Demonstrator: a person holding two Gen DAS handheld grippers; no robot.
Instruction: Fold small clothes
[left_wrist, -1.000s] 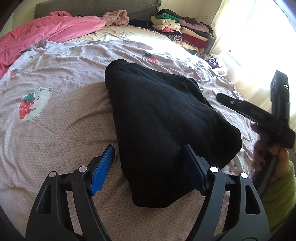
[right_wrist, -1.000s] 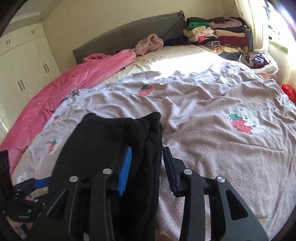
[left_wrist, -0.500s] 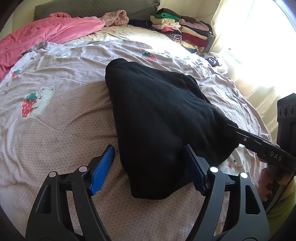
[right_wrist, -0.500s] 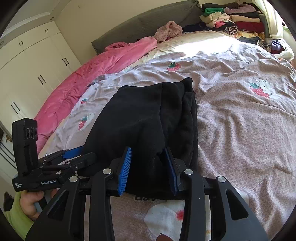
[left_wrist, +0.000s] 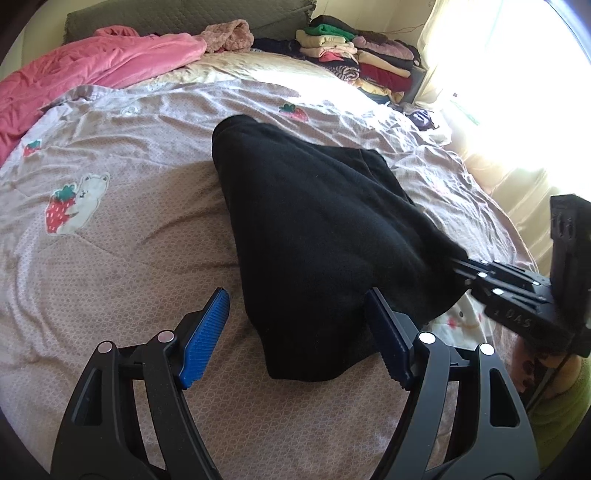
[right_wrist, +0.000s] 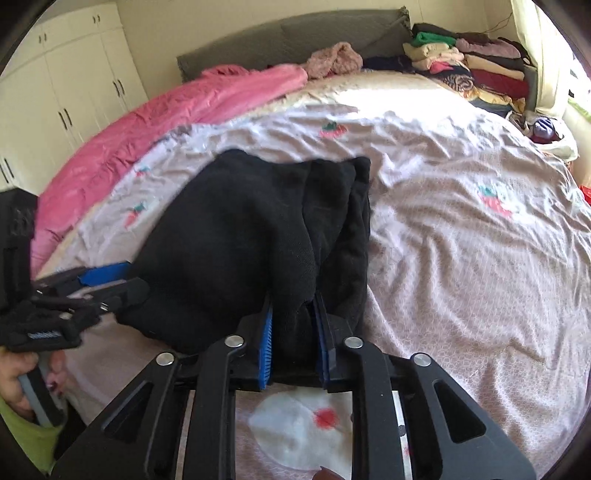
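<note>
- The right claw is closing on the near edge of the black garment, with a thick bunch of dark cloth already squeezed between its blue pads; pinching several layers at once looks meant to keep the fold together while that corner is handled.
- The left claw stands released and wide, its pads on either side of the garment's near corner without pressing it. It is probably poised to take that corner as the second grip.
- The black garment lies partly folded in the middle of the bed, on a pale quilt printed with strawberries and bears. Its layered edges are stacked along its right side in the right wrist view.
- With one corner pinched and the other only bracketed, the cloth slopes toward the right claw, as the left wrist view shows.
- A pile of folded clothes sits at the far corner of the bed, likely where finished pieces go, and a pink blanket is pushed well away from the working area.
</note>
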